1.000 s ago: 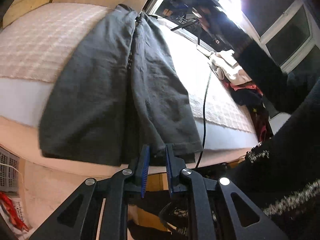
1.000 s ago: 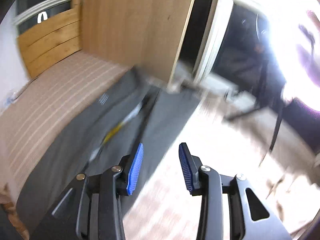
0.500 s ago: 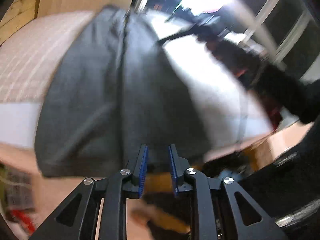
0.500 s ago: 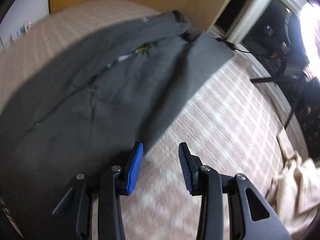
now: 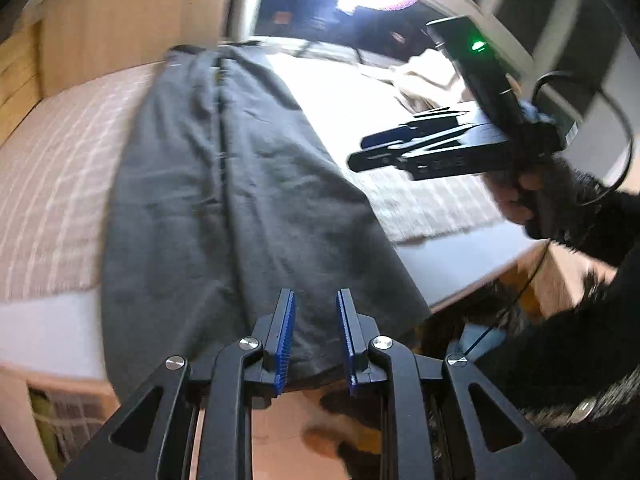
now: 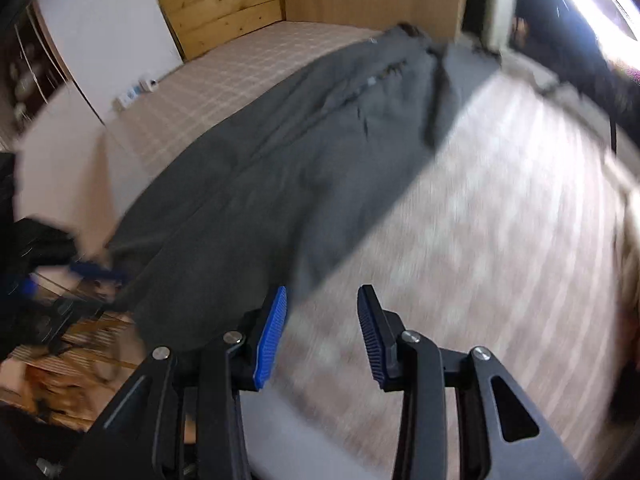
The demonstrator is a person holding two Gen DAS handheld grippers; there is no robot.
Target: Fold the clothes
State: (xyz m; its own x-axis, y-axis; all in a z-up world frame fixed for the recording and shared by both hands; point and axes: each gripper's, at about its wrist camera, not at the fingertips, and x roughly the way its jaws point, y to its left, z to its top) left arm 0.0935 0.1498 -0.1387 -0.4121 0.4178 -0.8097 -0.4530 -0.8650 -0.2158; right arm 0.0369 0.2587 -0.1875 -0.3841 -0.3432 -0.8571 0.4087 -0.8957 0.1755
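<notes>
Trousers (image 5: 248, 216), dark grey, soft and limp, flat on bed (image 5: 52, 184), hems overhanging; best pinched at hem, seemingly; my left tool (image 5: 314, 336) has just been opening, empty; right tool (image 6: 322, 332) part-open, empty.

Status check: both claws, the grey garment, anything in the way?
Left claw open, jaws just widened at grey garment's hem. Right claw open, empty, over checked bed cover. Garment flat, unfolded. Nothing blocking.

The right tongs (image 6: 322, 334), jaws apart and empty, hang over the checked bedcover (image 6: 500, 220) beside dark grey trousers (image 6: 280, 168).
</notes>
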